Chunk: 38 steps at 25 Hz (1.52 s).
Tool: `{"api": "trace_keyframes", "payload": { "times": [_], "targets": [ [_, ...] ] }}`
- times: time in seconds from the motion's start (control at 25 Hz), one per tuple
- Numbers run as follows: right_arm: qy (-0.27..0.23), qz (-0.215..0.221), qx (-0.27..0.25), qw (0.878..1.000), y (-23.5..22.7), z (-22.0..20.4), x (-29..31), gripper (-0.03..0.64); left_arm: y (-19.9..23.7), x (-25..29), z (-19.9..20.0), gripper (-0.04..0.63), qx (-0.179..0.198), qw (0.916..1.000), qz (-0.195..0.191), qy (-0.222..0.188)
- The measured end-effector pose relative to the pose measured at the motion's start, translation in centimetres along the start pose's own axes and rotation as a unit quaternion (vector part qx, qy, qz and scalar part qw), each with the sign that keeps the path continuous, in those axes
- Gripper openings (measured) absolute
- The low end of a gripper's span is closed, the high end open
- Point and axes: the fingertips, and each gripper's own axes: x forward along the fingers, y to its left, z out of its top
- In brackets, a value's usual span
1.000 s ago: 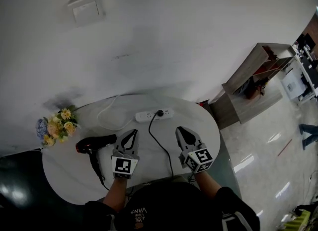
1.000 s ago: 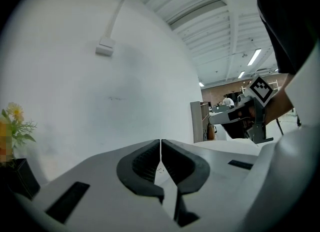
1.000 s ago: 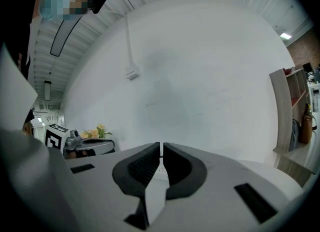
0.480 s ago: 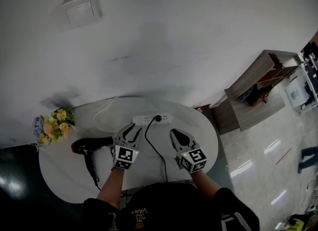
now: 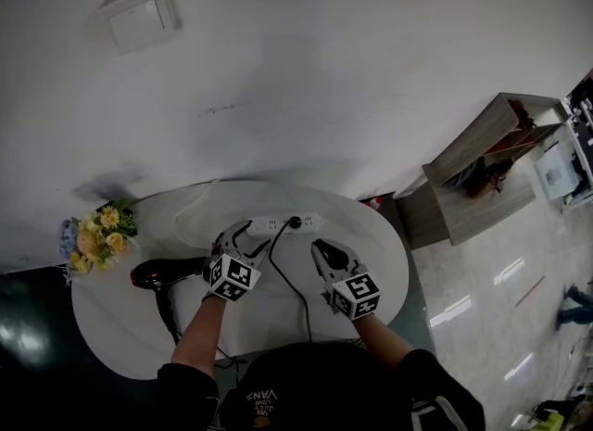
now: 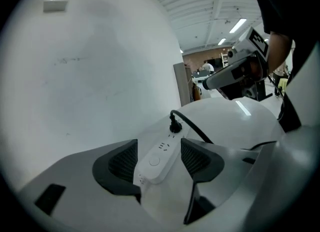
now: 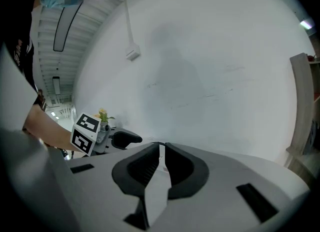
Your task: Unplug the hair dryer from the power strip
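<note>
A white power strip lies at the far side of the round white table. A black plug sits in it, and its cord runs back toward me. The black hair dryer lies at the left. My left gripper straddles the strip's left end. In the left gripper view its jaws are opening with the strip between them, pads clear of it, and the plug just beyond. My right gripper is shut and empty, right of the cord and short of the strip.
A bunch of yellow flowers stands at the table's left edge. The white wall rises right behind the table. A wooden cabinet stands on the floor to the right. The left gripper's marker cube shows in the right gripper view.
My left gripper moved forward and down onto the strip's left end, and its jaws went from shut to open. The right gripper edged forward toward the strip, still shut.
</note>
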Motion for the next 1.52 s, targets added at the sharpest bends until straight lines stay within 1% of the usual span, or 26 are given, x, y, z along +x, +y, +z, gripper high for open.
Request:
{"api": "trace_keyframes", "payload": {
  "times": [0.12,0.28,0.48,0.64,0.68,0.72,0.76,0.92,1.04,1.24,1.4,1.52],
  "targets": [
    [0.007,0.003,-0.002,1.0,-0.1,-0.2,0.6,0.048,-0.3,1.1,-0.8,0.281,0.034,0.9986,-0.026,0.03],
    [0.018,0.004,-0.009,1.0,-0.3,-0.4,1.5,0.048,-0.6,2.4,-1.1,0.281,0.077,0.9943,-0.05,0.055],
    [0.028,-0.007,-0.016,0.999,-1.3,-0.8,2.9,0.049,-0.5,4.2,-1.7,0.303,0.11,0.9879,-0.07,0.084],
    [0.038,-0.004,-0.019,0.999,-1.5,-1.3,4.1,0.052,-0.6,5.4,-2.5,0.318,0.141,0.9785,-0.101,0.112],
    [0.041,-0.003,-0.016,0.999,-1.6,-1.6,4.4,0.076,-0.7,5.6,-2.7,0.321,0.148,0.9759,-0.108,0.118],
    [0.044,-0.002,-0.015,0.999,-1.7,-1.8,4.7,0.122,-0.7,5.9,-2.9,0.324,0.155,0.9734,-0.114,0.124],
    [0.048,-0.001,-0.014,0.999,-1.7,-2.1,5.0,0.13,-0.8,6.2,-3.1,0.325,0.16,0.971,-0.119,0.131],
    [0.059,-0.002,-0.024,0.998,-2.1,-2.7,6.1,0.132,-0.8,7.1,-4.3,0.328,0.185,0.9596,-0.137,0.161],
    [0.069,0.001,-0.034,0.997,-2.0,-3.0,7.2,0.137,-0.5,7.4,-4.4,0.344,0.188,0.9555,-0.151,0.17],
    [0.084,0.008,-0.051,0.995,-1.7,-3.7,8.4,0.141,-0.4,7.8,-4.7,0.342,0.2,0.9487,-0.165,0.181],
    [0.088,0.01,-0.054,0.995,-1.8,-3.9,9.1,0.141,-0.7,7.7,-4.8,0.331,0.193,0.9463,-0.185,0.182],
    [0.09,0.014,-0.059,0.994,-2.0,-4.1,9.6,0.141,-0.8,7.7,-4.9,0.31,0.186,0.9453,-0.199,0.18]
  ]
}}
